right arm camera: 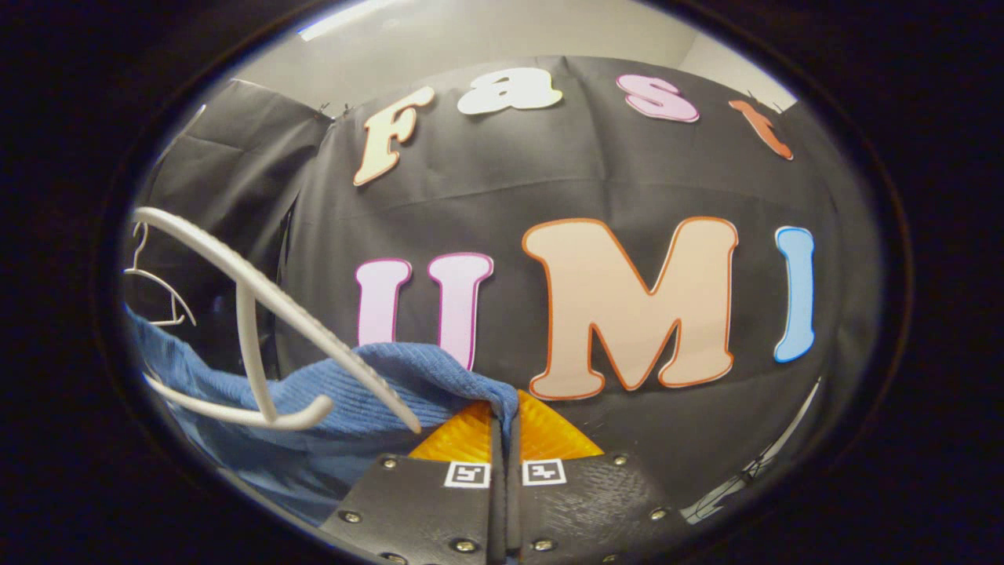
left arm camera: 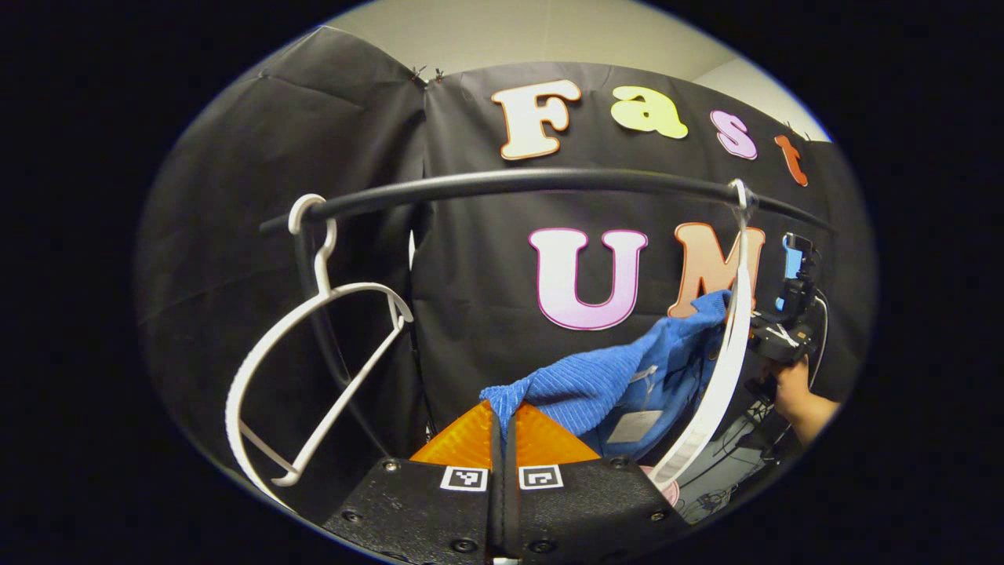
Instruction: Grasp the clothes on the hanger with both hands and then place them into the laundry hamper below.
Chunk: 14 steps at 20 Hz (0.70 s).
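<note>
Under the black rail (left arm camera: 549,182), the blue ribbed garment (left arm camera: 604,384) sags between the two grippers, half off the white hanger (left arm camera: 725,369) that hangs from the rail's right end, well away from the bare hanger (left arm camera: 314,369) at its left end. To do this well, I would draw both ends down and clear of the hanger's arm together, keeping the cloth taut so it cannot snag. The left gripper (left arm camera: 502,416) has its orange jaws pinching one corner, and the right gripper (right arm camera: 503,420) pinches the other.

Blue ribbed garment (left arm camera: 604,384) stretched beside white hanger (left arm camera: 725,369).
</note>
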Motion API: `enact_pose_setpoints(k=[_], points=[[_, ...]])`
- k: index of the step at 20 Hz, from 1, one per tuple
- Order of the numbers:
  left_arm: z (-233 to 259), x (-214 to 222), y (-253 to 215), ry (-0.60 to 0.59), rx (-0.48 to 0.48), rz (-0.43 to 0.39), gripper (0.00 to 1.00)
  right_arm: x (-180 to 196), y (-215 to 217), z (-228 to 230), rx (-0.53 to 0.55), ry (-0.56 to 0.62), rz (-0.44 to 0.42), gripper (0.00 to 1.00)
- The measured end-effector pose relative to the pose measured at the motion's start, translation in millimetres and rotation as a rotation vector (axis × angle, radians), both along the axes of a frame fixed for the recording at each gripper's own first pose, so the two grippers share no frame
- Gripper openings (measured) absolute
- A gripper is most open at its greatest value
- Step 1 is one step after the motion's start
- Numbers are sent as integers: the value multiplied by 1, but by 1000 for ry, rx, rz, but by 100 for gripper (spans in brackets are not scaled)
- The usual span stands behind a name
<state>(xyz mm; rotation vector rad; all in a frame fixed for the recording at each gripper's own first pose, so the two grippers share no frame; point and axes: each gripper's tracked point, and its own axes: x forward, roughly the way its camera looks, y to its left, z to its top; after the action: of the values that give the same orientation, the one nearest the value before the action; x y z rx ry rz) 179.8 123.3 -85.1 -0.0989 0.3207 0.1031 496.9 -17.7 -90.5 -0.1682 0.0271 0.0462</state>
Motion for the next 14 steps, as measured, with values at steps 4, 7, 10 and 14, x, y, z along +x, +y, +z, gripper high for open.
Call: enact_pose_setpoints(k=[4,7,10,14], points=[[-31,-4,6,35,-11,13,1,-15,-2,-31,-39,73,20,1],[-47,-15,6,59,-21,40,0,-34,-6,-47,-79,117,39,1],[-57,-30,3,80,-28,62,0,-55,-12,-58,-83,152,53,1],[-72,-52,-5,116,1,94,0,-89,-17,-68,-84,192,76,1]])
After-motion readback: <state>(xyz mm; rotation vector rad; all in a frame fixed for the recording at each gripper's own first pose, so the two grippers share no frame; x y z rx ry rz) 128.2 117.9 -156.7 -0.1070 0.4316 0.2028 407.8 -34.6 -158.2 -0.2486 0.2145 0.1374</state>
